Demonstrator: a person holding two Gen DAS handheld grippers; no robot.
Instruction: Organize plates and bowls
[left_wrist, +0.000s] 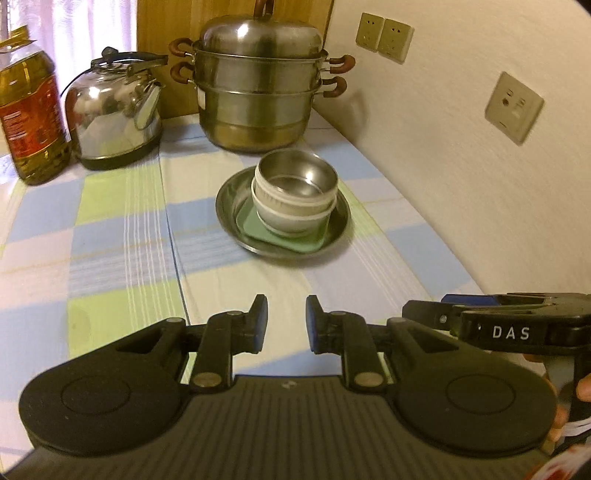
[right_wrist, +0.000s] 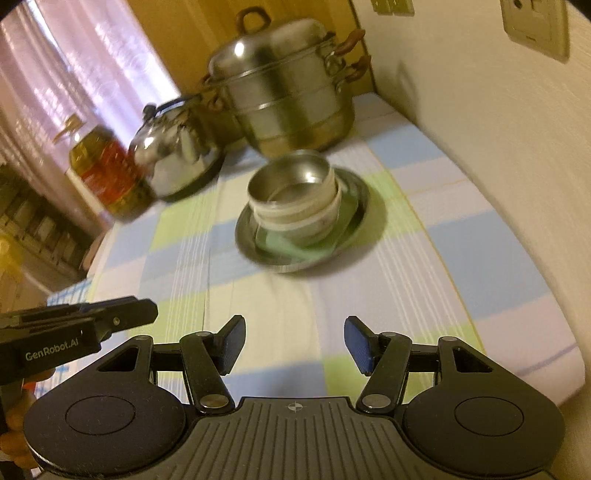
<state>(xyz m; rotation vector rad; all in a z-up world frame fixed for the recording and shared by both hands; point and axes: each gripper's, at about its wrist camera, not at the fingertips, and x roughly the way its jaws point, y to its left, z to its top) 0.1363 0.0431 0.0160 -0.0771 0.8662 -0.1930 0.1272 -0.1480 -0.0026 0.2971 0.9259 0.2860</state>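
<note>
Stack at 12 o'clock from both grippers, well apart: metal bowl (left_wrist: 301, 173) nested in white bowls (left_wrist: 291, 212), on green plate (left_wrist: 284, 236), inside steel plate (left_wrist: 229, 206) — small-in-large, likely already sorted, centred on cloth (left_wrist: 110, 236). Left gripper (left_wrist: 286, 319) empty, narrow gap between pads, nothing gripped. Right gripper (right_wrist: 294, 341) empty, jaws wide apart. Both clear of stack, probably done or between steps. Steamer (left_wrist: 258, 88) at 12, kettle (left_wrist: 114, 110) at 10, oil bottle (left_wrist: 31, 107) at 9, pushed back for room. Number of white bowls unclear; right view blurred; steamer handle cut off; person's fingertips barely visible at edge.
</note>
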